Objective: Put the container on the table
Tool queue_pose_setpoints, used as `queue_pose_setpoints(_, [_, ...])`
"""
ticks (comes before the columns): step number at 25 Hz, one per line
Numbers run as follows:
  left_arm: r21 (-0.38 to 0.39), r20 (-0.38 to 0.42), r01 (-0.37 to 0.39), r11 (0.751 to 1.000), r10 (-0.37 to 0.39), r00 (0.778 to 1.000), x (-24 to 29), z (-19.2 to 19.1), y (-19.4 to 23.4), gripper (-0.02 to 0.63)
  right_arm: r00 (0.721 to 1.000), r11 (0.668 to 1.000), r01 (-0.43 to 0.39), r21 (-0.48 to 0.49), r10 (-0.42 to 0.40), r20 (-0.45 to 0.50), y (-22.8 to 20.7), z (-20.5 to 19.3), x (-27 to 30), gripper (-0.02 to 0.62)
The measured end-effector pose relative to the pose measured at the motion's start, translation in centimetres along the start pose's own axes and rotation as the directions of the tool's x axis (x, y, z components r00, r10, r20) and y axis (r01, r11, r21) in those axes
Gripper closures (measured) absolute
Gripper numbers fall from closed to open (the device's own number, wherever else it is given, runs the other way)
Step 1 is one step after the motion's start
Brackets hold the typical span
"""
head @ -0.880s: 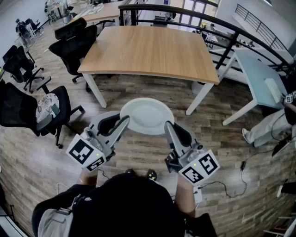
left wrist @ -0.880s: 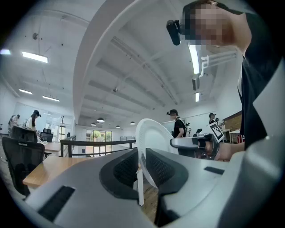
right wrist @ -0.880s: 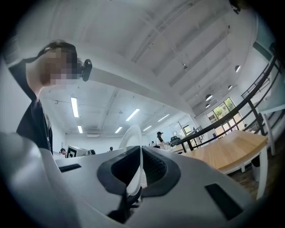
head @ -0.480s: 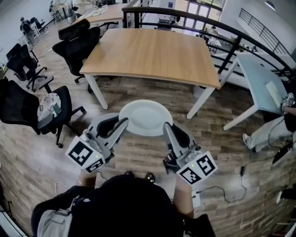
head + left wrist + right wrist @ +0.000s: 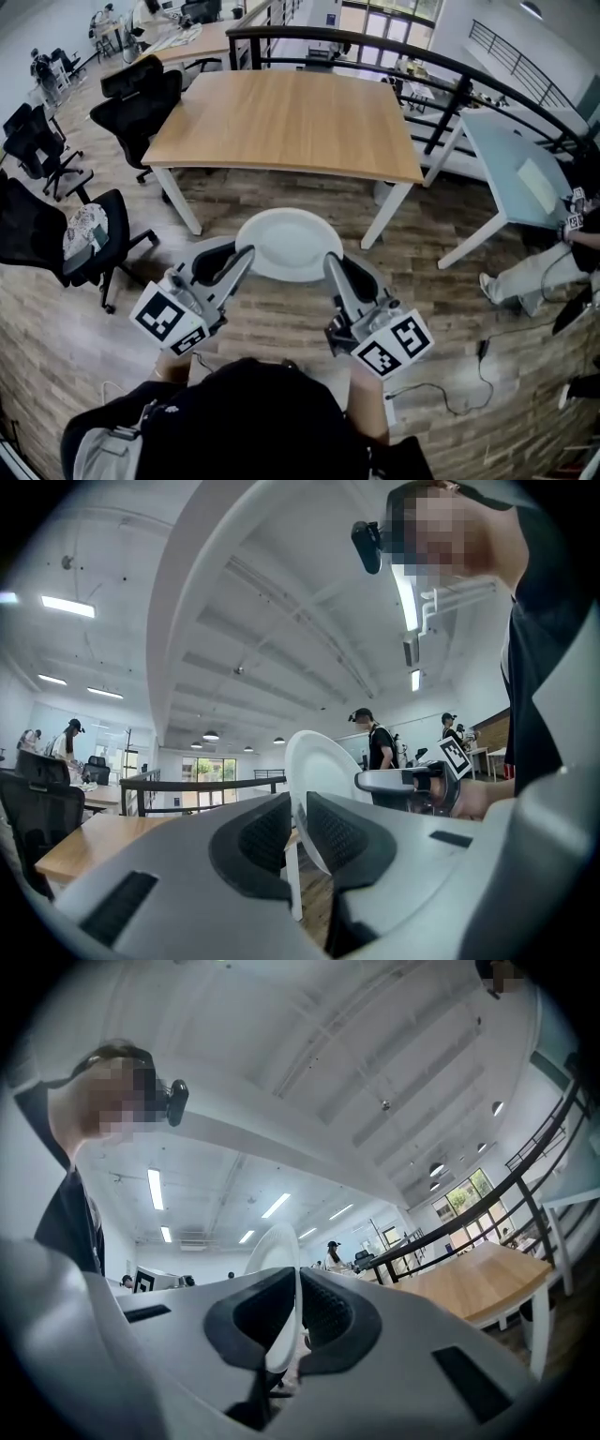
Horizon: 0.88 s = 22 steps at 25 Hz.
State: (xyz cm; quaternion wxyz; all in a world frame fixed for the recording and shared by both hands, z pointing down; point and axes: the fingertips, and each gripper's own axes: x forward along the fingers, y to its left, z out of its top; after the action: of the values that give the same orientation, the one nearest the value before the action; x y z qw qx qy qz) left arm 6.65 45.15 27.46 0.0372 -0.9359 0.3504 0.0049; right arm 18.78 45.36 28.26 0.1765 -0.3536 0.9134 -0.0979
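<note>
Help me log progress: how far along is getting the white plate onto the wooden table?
Done: the white plate is lifted, with the left claw and right claw each shut on its rim. In hand: it hangs over the floor, short of the wooden table. Left: bring it over the table, set it down, release.

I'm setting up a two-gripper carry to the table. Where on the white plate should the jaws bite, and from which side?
Grip the thin rim at two opposite edges. The plate is wide and shallow, so only its rim fits between the pads. Come in from the near side, as here: the left gripper clamps the left rim and the right gripper the right rim, which should balance it.
</note>
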Motion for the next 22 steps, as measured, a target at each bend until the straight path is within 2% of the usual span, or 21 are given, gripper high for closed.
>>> queue_pose_setpoints(4, [0.009,-0.016,0.006,1.0,-0.005,1.0,1.3,0.0,-1.5,0.545,1.0,1.0,0.014,0.014,-0.015,0.004,-1.2,0.5,-1.6,0.571])
queue_pose_setpoints(11, [0.005,-0.026,-0.045,0.999,0.045,0.999,2.2,-1.0,-2.1,0.545,1.0,0.999,-0.014,0.041,0.015,-0.016,-2.6,0.0,-2.1,0.571])
queue_pose_setpoints(16, [-0.011,-0.024,-0.061,0.998,0.061,0.998,2.7,-1.5,-0.5,0.545,0.999,0.999,-0.024,0.043,0.026,-0.034,-3.5,-0.4,-0.6,0.571])
queue_pose_setpoints(22, [-0.013,-0.006,-0.059,0.998,0.059,0.998,4.2,-2.3,3.9,0.545,0.999,0.999,-0.012,0.036,0.013,-0.042,-5.8,-1.4,3.4,0.571])
